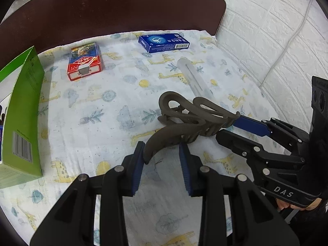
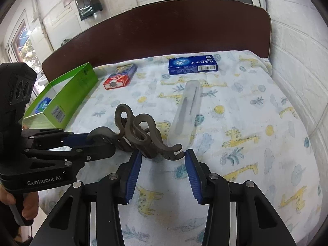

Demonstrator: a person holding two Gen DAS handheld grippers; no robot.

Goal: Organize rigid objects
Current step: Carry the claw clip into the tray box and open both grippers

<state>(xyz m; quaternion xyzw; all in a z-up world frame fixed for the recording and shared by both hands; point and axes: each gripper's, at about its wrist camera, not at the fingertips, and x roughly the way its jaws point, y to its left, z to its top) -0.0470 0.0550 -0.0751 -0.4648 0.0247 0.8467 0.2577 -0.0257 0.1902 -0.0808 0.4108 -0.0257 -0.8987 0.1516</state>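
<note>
**Hair claw clip gripped from both ends**

The dark hair claw clip [image 1: 184,119] sits near the middle of the giraffe-print cloth [image 1: 82,127], with a pair of tongs at each end.

The left tongs [image 1: 162,149] come in from the near left and are clamped on one curved lever of the clip. Their left pad presses against it and the right pad lies at the clip's teeth.

The right tongs [image 2: 164,155] come in from the near right and are closed on the opposite end. One pad is against the clip's body and the other is at its hooked tip.

I cannot tell whether the clip rests on the cloth or is lifted just clear of it.

A translucent case [image 1: 194,78] lies just beyond the clip. Farther off are a blue box [image 1: 164,43] and a red card box [image 1: 84,61]. An open green box [image 1: 22,112] stands at the left edge, well apart from the clip.
</note>
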